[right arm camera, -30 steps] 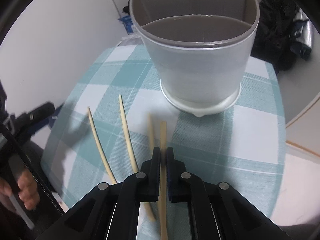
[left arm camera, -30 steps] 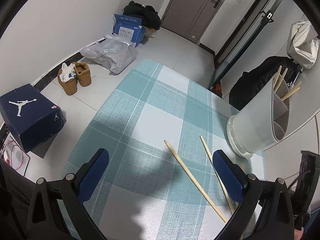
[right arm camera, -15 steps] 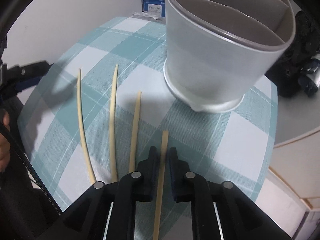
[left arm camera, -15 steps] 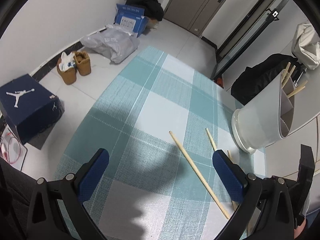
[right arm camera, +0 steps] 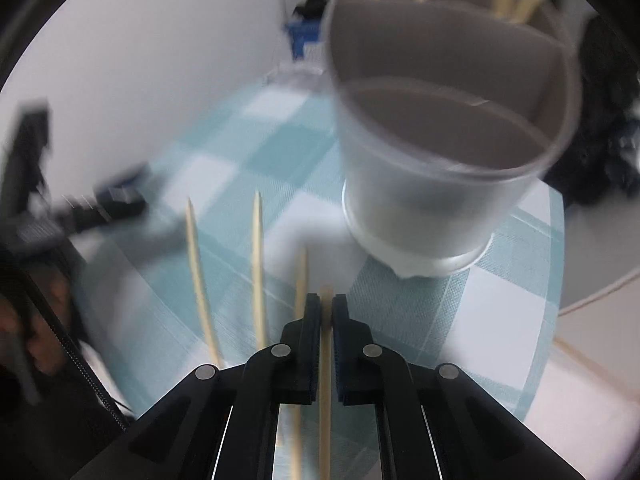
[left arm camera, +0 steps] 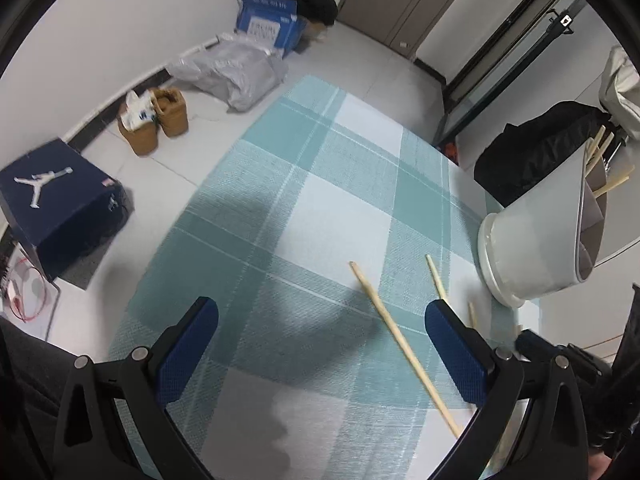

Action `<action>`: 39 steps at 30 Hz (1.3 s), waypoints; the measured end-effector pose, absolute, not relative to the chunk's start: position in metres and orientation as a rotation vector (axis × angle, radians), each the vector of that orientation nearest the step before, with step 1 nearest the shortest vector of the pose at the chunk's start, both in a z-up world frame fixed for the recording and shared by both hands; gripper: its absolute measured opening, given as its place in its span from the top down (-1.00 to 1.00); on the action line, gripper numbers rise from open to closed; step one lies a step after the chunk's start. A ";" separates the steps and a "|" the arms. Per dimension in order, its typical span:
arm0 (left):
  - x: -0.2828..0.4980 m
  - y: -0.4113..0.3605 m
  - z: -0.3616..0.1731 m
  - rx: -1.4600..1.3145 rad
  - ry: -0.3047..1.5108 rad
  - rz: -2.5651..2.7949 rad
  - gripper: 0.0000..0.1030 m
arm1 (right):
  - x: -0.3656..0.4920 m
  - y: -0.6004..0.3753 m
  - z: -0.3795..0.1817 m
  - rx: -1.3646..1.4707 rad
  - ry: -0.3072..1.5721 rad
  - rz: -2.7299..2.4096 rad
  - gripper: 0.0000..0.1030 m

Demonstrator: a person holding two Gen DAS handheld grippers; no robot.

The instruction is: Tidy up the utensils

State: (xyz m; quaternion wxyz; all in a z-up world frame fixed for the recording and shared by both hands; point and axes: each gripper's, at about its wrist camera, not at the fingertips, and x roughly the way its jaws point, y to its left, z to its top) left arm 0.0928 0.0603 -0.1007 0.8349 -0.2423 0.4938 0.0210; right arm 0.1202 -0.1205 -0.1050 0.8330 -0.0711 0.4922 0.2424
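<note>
The right gripper was clamped on one chopstick, whose long axis ran along the fingers toward the divided utensil holder just ahead. Its far compartment already held chopsticks. The left gripper stood wide open and empty over the checked cloth.

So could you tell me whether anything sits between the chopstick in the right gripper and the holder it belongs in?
Nothing visible does. The right gripper is shut on the chopstick, and only bare tablecloth lies between it and the holder.
</note>
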 end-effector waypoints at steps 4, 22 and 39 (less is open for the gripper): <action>0.101 0.054 -0.101 -0.520 1.102 0.028 -0.96 | 0.116 -0.146 -0.085 0.086 0.970 0.513 0.90; 0.127 0.018 -0.105 -0.396 1.264 0.156 0.56 | 0.098 -0.217 -0.069 0.470 0.771 0.588 0.90; 0.133 0.015 -0.085 -0.411 1.123 0.172 1.00 | 0.091 -0.223 -0.061 0.440 0.740 0.592 0.90</action>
